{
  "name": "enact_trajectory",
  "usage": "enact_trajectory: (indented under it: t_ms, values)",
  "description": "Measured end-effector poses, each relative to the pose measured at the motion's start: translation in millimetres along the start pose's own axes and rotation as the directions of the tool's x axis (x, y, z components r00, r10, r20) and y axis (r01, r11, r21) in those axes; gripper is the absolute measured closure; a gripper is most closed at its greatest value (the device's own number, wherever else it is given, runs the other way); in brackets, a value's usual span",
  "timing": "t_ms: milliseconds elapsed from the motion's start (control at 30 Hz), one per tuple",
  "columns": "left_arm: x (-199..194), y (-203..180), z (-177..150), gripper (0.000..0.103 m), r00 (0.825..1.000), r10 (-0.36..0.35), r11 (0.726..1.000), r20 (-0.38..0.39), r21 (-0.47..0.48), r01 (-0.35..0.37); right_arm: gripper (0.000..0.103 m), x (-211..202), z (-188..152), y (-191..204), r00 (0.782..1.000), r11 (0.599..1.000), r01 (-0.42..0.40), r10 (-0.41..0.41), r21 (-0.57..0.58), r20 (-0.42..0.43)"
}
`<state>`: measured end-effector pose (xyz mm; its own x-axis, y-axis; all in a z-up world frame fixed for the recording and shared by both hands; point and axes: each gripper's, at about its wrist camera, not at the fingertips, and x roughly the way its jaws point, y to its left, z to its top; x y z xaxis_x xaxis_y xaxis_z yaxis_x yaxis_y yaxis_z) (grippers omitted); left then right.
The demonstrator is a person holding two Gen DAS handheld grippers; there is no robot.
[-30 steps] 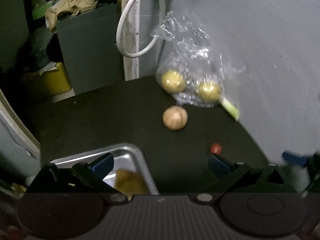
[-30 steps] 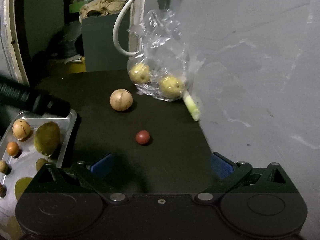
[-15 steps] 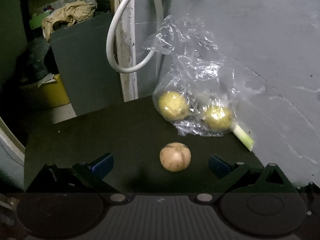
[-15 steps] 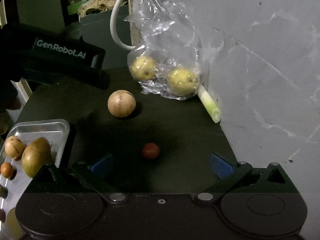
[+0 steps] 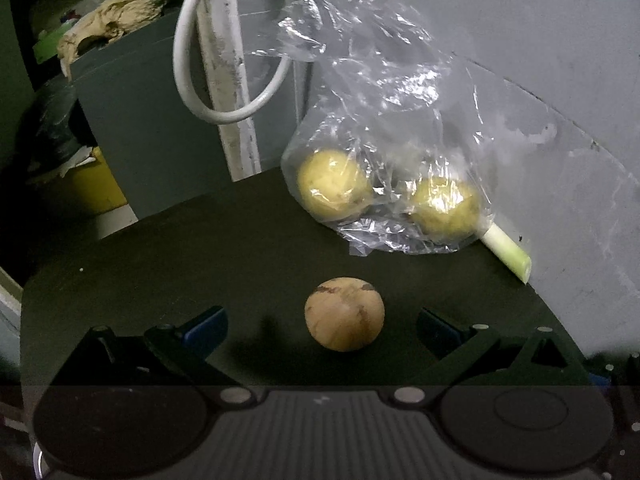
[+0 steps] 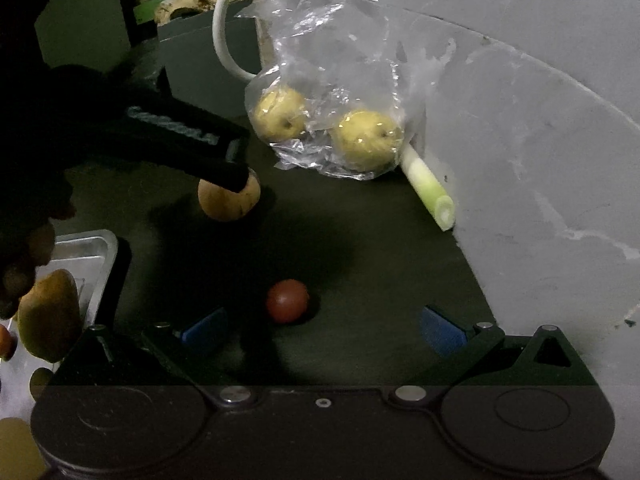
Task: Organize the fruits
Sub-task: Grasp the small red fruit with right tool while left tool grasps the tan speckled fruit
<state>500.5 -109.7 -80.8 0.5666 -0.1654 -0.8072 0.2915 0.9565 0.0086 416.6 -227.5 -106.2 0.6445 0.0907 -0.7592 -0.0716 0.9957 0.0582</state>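
**Close on the tan fruit, then carry it left to the tray**

Your left tongs (image 5: 320, 330) are spread wide with the round tan fruit (image 5: 344, 314) sitting between the blue pads, touching neither as far as the wrist view shows. The fruit rests on the dark table (image 5: 200, 248), just short of the plastic bag (image 5: 384, 120). Centre it before you squeeze: it sits slightly toward the right pad, so nudge the tongs right, lower until the pads meet the widest part, and close gently. A round fruit will likely roll out if pinched above its middle.

Your right tongs (image 6: 324, 330) are also spread and hold nothing; the small red fruit (image 6: 287, 301) lies between their pads on the table, ready for its own pickup.

Mind the room around you. Ahead, the bag with two yellow fruits (image 6: 366, 140) leans against the grey wall (image 6: 540, 140), and a green stalk (image 6: 428, 188) lies along the wall's foot, so do not push forward. The table's right edge curves in close under the wall. The metal tray (image 6: 100, 248) sits at the left, already holding several fruits, with its rim raised; lift clear of that rim. The two tools are near each other, so move one at a time.
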Motion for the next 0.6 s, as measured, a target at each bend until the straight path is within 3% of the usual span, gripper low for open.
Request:
enact_trajectory:
  t_ms: [167, 400, 600]
  values:
    - [8, 0, -1, 0.001, 1.000, -0.021, 1.000, -0.008, -0.002, 0.021, 0.002, 3, -2, 4, 0.999, 0.999, -0.021, 0.023, -0.044, 0.041]
    - [15, 3, -2, 0.001, 0.999, -0.030, 0.999, -0.012, -0.013, 0.030, 0.015, 7, -2, 11, 0.997, 0.996, 0.007, 0.000, -0.091, 0.073]
    - [19, 3, -2, 0.009, 0.999, -0.025, 1.000, -0.026, -0.010, 0.025, 0.023, 9, -3, 13, 0.998, 0.995, 0.004, 0.003, -0.103, 0.070]
